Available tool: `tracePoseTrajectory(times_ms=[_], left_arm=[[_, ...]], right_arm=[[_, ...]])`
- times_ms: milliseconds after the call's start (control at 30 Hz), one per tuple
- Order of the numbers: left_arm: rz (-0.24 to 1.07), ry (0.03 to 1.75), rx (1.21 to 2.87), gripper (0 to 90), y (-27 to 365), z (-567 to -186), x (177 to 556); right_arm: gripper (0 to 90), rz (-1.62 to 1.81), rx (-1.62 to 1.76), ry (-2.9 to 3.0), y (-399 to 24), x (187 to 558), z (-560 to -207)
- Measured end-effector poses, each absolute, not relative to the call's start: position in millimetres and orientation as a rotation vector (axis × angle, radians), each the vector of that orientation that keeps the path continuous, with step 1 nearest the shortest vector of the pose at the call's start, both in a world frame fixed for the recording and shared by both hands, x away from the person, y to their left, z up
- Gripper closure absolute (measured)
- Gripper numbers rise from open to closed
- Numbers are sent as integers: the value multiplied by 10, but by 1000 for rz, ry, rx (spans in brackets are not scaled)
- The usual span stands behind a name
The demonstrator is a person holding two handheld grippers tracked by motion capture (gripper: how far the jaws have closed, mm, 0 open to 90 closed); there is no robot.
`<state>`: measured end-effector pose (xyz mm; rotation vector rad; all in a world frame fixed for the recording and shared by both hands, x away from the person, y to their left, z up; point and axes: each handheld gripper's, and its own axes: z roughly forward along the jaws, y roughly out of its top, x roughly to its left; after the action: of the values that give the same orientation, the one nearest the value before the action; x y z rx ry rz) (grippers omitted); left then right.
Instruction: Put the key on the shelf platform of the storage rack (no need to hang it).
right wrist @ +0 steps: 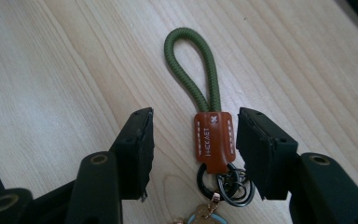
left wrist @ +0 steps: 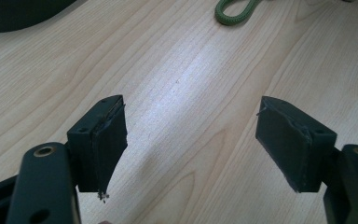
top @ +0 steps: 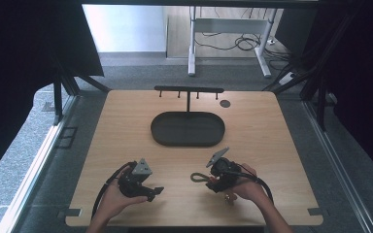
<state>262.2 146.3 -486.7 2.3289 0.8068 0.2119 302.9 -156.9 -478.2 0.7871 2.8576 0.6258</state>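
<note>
A keychain lies flat on the wooden table: an olive-green cord loop (right wrist: 191,65), a brown leather tab (right wrist: 213,140) and dark metal rings (right wrist: 228,184) with a small charm. My right gripper (right wrist: 196,135) straddles the tab with its jaws apart. The right pad sits right beside the tab and the left pad stands clear of it. From above, the cord loop (top: 198,177) pokes out to the left of the right gripper (top: 213,182). My left gripper (top: 155,191) rests near the front left, open over bare wood (left wrist: 191,140), and the cord loop (left wrist: 235,11) lies beyond its jaws.
A black oval tray (top: 188,128) sits mid-table, behind it a black T-shaped rack (top: 189,90) with hooks. A small dark disc (top: 225,103) lies at the back right. The table's front edge runs just below both hands.
</note>
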Motion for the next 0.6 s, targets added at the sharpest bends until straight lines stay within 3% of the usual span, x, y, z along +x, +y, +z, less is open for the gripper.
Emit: tracePoseTrajectory(times_ms=[600], left_arm=[[208,815,2325,253,1472,-4870,2622]], right_arm=[[521,521,754,2890,-1498,3062,-4950]])
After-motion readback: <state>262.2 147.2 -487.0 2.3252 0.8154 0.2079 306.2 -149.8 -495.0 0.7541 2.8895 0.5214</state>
